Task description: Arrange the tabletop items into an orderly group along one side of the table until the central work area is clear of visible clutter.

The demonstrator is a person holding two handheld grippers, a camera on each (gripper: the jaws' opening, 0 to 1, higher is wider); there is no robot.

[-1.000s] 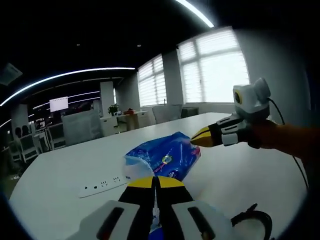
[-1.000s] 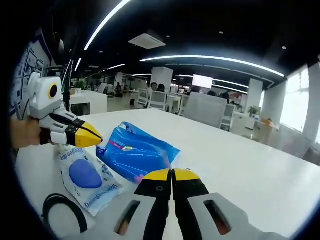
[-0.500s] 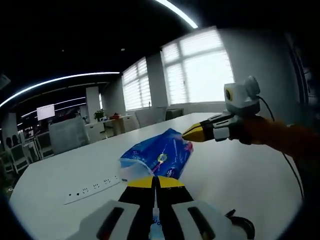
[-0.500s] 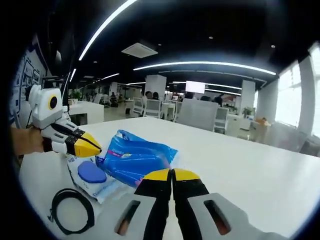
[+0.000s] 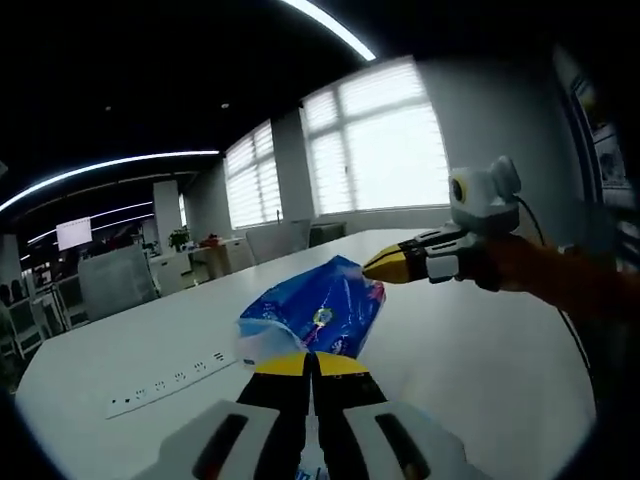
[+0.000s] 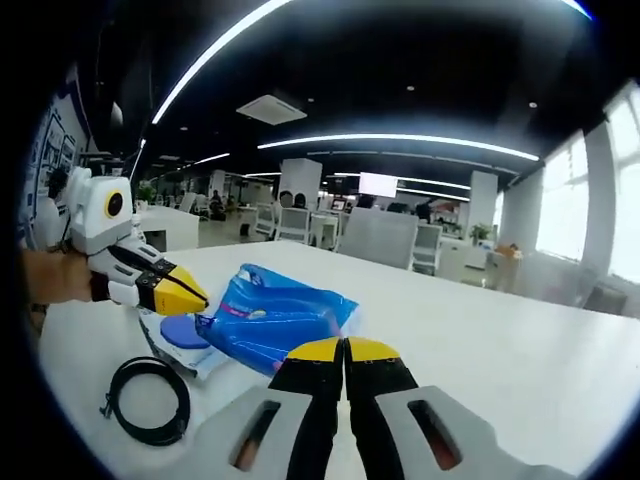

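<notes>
A crinkled blue plastic bag [image 5: 318, 312] lies on the white table [image 5: 470, 350]. My left gripper [image 5: 310, 362] is shut just short of the bag's near end, and nothing shows between its jaws. My right gripper [image 5: 372, 267] comes in from the right, shut and bare, with its yellow tips at the bag's far corner. In the right gripper view the bag [image 6: 275, 320] lies ahead of my right gripper [image 6: 344, 348]. There the left gripper [image 6: 190, 297] hovers over a clear packet [image 6: 178, 336] holding a blue round piece, partly tucked under the bag.
A white power strip [image 5: 165, 384] lies left of the bag. A black coiled cable [image 6: 150, 401] rests near the table edge beside the packet. A person's hand and orange sleeve [image 5: 560, 280] hold the right gripper. Office desks and chairs stand far behind.
Both views have shifted with the hands; the coiled cable has left the left gripper view and shows fuller in the right gripper view. The bag, packet and both shut grippers keep their places.
</notes>
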